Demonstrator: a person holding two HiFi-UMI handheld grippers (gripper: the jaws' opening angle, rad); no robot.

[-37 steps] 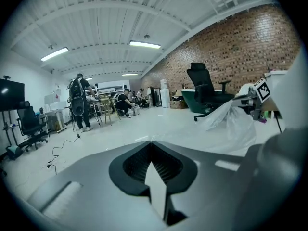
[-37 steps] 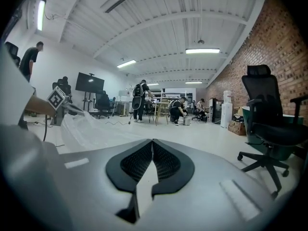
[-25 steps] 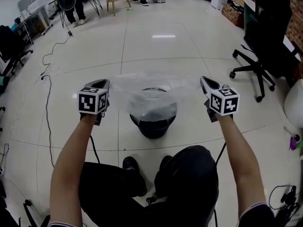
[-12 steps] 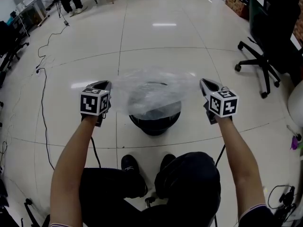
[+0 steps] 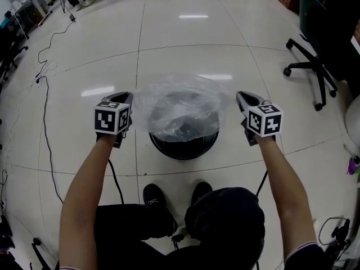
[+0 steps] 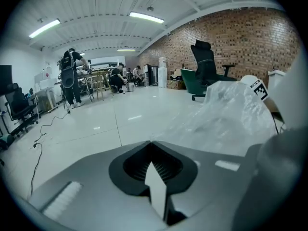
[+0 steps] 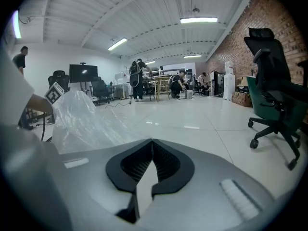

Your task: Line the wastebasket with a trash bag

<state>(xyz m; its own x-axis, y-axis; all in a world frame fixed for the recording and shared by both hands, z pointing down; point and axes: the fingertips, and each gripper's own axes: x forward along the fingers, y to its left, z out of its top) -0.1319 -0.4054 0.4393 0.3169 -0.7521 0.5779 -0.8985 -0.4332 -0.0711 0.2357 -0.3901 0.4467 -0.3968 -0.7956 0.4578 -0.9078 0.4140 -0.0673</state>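
Now lower than a second ago, left gripper (image 5: 126, 98) and right gripper (image 5: 242, 97), jaws clamped shut on the trash bag (image 5: 180, 107) edges, stretch it just over the wastebasket (image 5: 183, 149); seating it looks next.

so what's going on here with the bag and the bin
A person holds a clear plastic trash bag stretched wide above a round black wastebasket on the floor. The left tongs and the right tongs are each shut on an edge of the bag. The wastebasket's near rim shows bare, so the bag is not yet fitted.
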